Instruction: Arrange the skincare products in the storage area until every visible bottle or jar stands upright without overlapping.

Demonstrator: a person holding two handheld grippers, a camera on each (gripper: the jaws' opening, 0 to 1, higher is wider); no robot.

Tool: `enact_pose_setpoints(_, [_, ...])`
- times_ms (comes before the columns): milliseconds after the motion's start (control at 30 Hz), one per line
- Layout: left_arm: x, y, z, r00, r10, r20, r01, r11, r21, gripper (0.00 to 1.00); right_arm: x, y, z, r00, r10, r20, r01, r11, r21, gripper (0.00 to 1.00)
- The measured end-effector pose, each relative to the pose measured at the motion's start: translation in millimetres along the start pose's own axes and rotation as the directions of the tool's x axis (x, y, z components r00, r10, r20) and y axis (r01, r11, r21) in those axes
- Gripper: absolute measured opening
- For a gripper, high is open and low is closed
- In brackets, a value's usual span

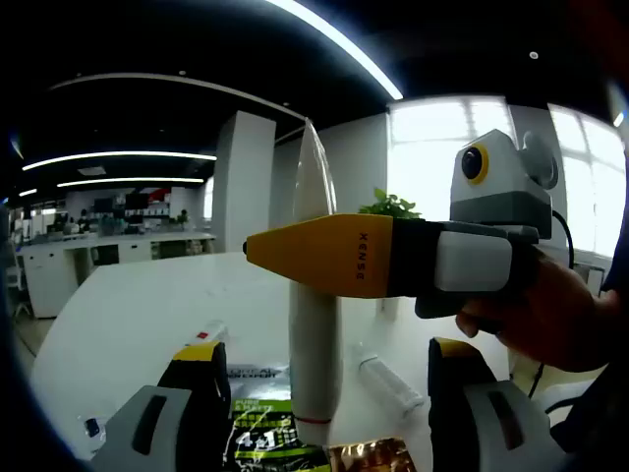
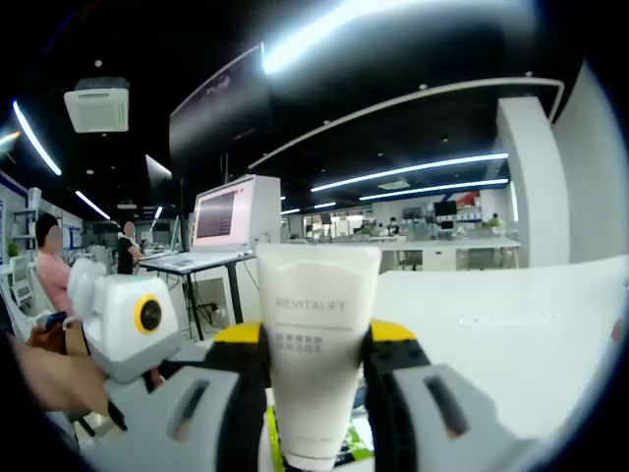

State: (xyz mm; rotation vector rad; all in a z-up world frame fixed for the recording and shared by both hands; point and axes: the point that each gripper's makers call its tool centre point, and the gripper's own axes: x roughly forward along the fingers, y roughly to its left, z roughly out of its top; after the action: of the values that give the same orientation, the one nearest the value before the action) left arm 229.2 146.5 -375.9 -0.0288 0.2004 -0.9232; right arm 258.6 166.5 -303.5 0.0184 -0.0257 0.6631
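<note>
Above white table (image 1: 138, 315), my right gripper (image 2: 316, 354) clamps white soft-plastic squeeze tube (image 2: 316, 334) mid-body, upright. Left gripper (image 1: 324, 393) wide, empty. I judge tube light, squashy, slippery; grip near stiffer cap end.

Your left gripper (image 1: 329, 413) has light grey jaw bodies with black slots and yellow-and-black tips. Your right gripper (image 2: 316, 393) matches: grey bodies, dark slots, yellow caps on black pads. In the left gripper view its long jaw is yellow, lettered "KENSE", then black and grey, with a black cable trailing.
</note>
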Motion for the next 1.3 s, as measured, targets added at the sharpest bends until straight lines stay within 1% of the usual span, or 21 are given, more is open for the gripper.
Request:
enact_pose_setpoints(133, [-1.1,1.7,0.1,1.0,0.001,0.003,-0.001,1.0,-0.005,0.85,-2.0,-4.8,2.7,1.0,-0.011,0.005,0.011,1.0,-0.004,0.37])
enact_pose_setpoints(233, [-3.0,3.9,2.2,1.0,0.008,0.02,-0.008,1.0,-0.003,0.91,-5.0,-11.5,5.4,1.0,-0.024,0.008,0.024,1.0,-0.007,0.37])
enact_pose_setpoints(267, [-3.8,5.0,4.8,0.999,0.014,0.039,-0.014,1.0,-0.004,0.95,-5.7,-12.8,6.0,1.0,-0.027,0.009,0.027,1.0,-0.007,0.37])
enact_pose_setpoints(300, [-4.1,5.5,10.8,0.997,0.016,0.08,-0.016,1.0,-0.003,1.0,-6.7,-14.2,6.5,0.999,-0.032,0.011,0.032,0.999,-0.01,0.37])
enact_pose_setpoints(367, [-8.4,4.4,14.5,0.994,0.004,0.108,-0.005,1.0,0.011,1.0,-8.5,-18.8,9.1,0.999,-0.041,0.016,0.042,0.999,-0.013,0.37])
enact_pose_setpoints(433, [-10.3,4.8,14.3,0.994,0.002,0.114,-0.003,1.0,0.01,1.0,-8.9,-21.9,10.4,0.999,-0.049,0.017,0.049,0.999,-0.017,0.37])
enact_pose_setpoints(567, [-11.2,0.0,12.4,0.993,-0.024,0.112,0.021,0.999,0.034,1.0,-9.3,-24.3,12.1,0.999,-0.051,0.019,0.051,0.998,-0.024,0.37])
enact_pose_setpoints(633, [-13.5,-3.3,12.0,0.993,-0.043,0.113,0.04,0.999,0.028,1.0,-10.1,-27.2,14.5,0.998,-0.055,0.02,0.055,0.998,-0.029,0.37])
enact_pose_setpoints(733, [-20.9,-2.8,12.7,0.992,-0.045,0.115,0.041,0.999,0.03,1.0,-12.1,-33.2,19.6,0.998,-0.063,0.025,0.064,0.997,-0.04,0.37])
enact_pose_setpoints(800, [-25.9,1.1,12.4,0.994,-0.032,0.108,0.028,0.999,0.037,1.0,-13.7,-38.7,24.5,0.997,-0.072,0.03,0.073,0.996,-0.052,0.37])
enact_pose_setpoints(900, [-34.3,4.8,13.2,0.993,-0.026,0.115,0.024,1.0,0.02,1.0,-17.7,-48.6,33.3,0.995,-0.095,0.041,0.098,0.992,-0.073,0.37])
enact_pose_setpoints(967, [-39.9,6.1,14.3,0.992,-0.018,0.127,0.015,1.0,0.023,1.0,-21.1,-58.0,39.0,0.991,-0.122,0.046,0.126,0.989,-0.084,0.37])
enact_pose_setpoints(1000, [-42.7,10.4,14.4,0.992,-0.013,0.128,0.009,0.999,0.032,1.0,-23.1,-63.9,41.3,0.989,-0.141,0.046,0.144,0.986,-0.084,0.37])
enact_pose_setpoints(1067, [-45.7,13.2,13.3,0.992,-0.001,0.126,-0.005,0.999,0.046,1.0,-28.9,-78.4,45.7,0.979,-0.195,0.053,0.199,0.976,-0.089,0.37])
enact_pose_setpoints(1167, [-47.2,12.8,12.7,0.992,-0.004,0.123,-0.005,0.998,0.068,1.0,-33.6,-90.3,43.1,0.969,-0.241,0.043,0.244,0.966,-0.084,0.37])
enact_pose_setpoints(1233, [-47.4,11.0,11.8,0.993,-0.015,0.117,0.006,0.997,0.076,1.0,-38.0,-100.8,38.9,0.958,-0.284,0.031,0.286,0.954,-0.087,0.37])
enact_pose_setpoints(1300, [-47.3,9.3,10.3,0.993,-0.033,0.112,0.026,0.998,0.059,1.0,-42.1,-108.8,35.4,0.949,-0.314,0.027,0.315,0.945,-0.087,0.37])
